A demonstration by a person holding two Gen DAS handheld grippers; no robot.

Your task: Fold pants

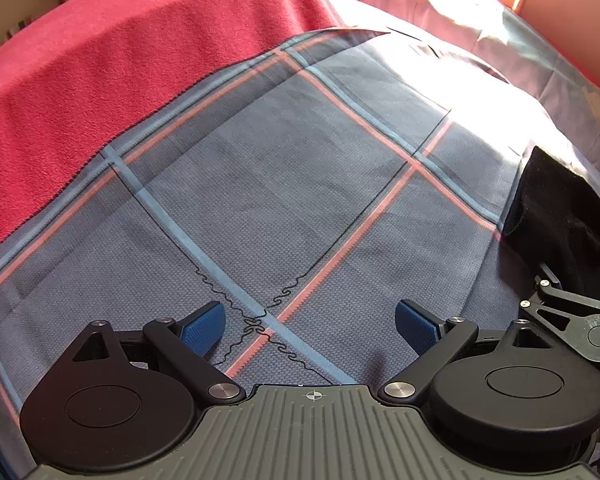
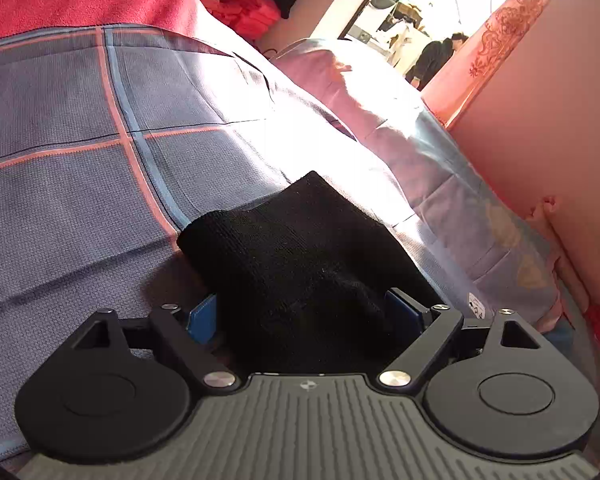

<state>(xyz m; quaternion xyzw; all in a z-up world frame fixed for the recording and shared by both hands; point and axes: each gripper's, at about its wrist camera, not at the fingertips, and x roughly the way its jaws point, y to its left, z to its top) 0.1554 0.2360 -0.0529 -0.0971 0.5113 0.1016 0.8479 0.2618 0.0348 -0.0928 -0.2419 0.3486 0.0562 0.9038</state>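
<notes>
Black knit pants (image 2: 300,256) bunched between right gripper (image 2: 308,312) jaws, contact unclear; left gripper (image 1: 310,322) jaws wide open over bare checked bedspread (image 1: 260,184).

- A blue-grey checked bedspread (image 1: 260,184) with pink and light-blue stripes is covering the bed.
- A red fleece blanket (image 1: 120,60) is lying over the far part of the bed.
- Strong sunlight is washing out a patch of the bedspread near a mauve pillow (image 2: 340,80).
- A pink wall (image 2: 540,120) bearing a red ornamental pattern is running alongside the bed.
- Beyond the bed, a bright doorway (image 2: 412,12) is opening onto another room, where a person in dark clothes (image 2: 436,56) is bending over.
- Red folded fabric (image 2: 244,8) is sitting in the background.
</notes>
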